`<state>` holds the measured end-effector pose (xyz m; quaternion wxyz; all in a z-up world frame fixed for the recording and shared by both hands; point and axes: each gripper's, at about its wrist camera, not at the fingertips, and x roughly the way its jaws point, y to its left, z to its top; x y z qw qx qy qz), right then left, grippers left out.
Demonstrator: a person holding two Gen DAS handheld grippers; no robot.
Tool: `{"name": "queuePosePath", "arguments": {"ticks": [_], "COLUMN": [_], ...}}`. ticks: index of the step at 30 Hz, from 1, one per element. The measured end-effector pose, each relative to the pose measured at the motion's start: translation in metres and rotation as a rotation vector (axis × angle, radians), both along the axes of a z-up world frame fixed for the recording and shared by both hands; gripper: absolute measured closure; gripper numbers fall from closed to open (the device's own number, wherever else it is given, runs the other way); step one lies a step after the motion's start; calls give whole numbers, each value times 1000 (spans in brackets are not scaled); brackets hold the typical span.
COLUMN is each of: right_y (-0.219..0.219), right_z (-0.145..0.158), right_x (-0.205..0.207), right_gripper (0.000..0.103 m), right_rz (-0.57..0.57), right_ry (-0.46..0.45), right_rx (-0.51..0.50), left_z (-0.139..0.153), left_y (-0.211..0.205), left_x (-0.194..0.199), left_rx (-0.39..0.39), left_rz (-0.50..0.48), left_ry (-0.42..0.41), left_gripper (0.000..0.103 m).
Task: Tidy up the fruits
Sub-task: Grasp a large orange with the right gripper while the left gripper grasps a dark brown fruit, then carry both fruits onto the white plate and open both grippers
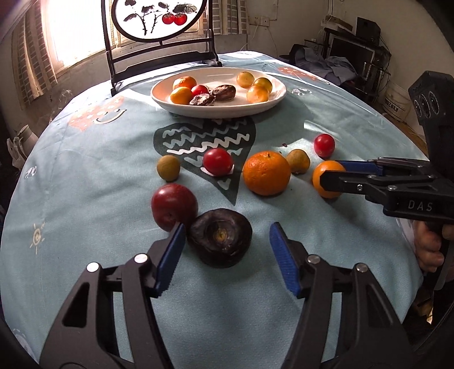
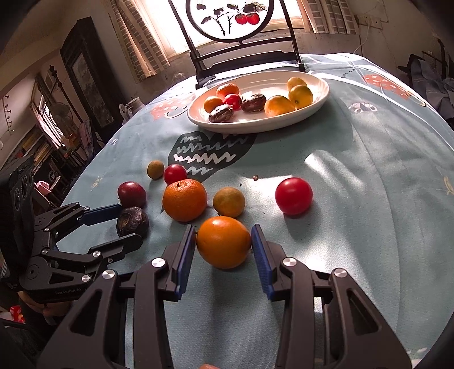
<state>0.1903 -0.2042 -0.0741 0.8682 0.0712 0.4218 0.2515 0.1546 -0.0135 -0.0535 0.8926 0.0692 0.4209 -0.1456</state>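
Observation:
A white plate [image 1: 255, 108] at the table's far side holds several small oranges, a cherry tomato and two dark fruits; it also shows in the right wrist view [image 2: 317, 105]. My left gripper [image 1: 227, 241] is open around a dark wrinkled fruit [image 1: 220, 237], with a red plum [image 1: 173, 205] just left of it. My right gripper [image 2: 224, 244] stands closely around a small orange [image 2: 224, 241], pads at its sides, still resting on the cloth. A bigger orange [image 2: 184, 200], a brownish fruit [image 2: 228, 201] and a red tomato [image 2: 293, 195] lie nearby.
The table has a light blue printed cloth [image 1: 85, 176]. A dark wooden stand with a round painted screen [image 1: 159, 20] rises behind the plate. Another tomato [image 1: 218, 161], a tomato [image 1: 324, 144] and a small brown fruit [image 1: 168, 167] lie mid-table. Room clutter surrounds the table.

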Motion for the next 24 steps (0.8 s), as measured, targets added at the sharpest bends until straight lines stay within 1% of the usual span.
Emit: {"name": "queuePosePath", "arguments": {"ticks": [1, 3, 4, 6, 7, 12, 16, 18, 24], "right_y": [0, 0, 0, 1, 0, 2, 8, 11, 2], "right_z": [0, 0, 0, 0, 0, 0, -7, -7, -2], "right_x": [0, 0, 0, -1, -1, 0, 5, 5, 1], "right_gripper": [62, 62, 62, 62, 62, 62, 62, 62, 63], "right_rz": [2, 8, 9, 13, 14, 23, 23, 28, 28], "right_ry": [-1, -1, 0, 0, 0, 5, 48, 45, 13], "right_rx": [4, 5, 3, 5, 8, -1, -51, -68, 2], "left_z": [-1, -6, -10, -9, -9, -10, -10, -9, -7], "left_y": [0, -1, -1, 3, 4, 2, 1, 3, 7], "left_x": [1, 6, 11, 15, 15, 13, 13, 13, 8], "left_rx": [5, 21, 30, -5, -11, 9, 11, -2, -68], "left_rz": [1, 11, 25, 32, 35, 34, 40, 44, 35], "left_ry": [10, 41, 67, 82, 80, 78, 81, 83, 97], "left_gripper": [40, 44, 49, 52, 54, 54, 54, 55, 55]}}
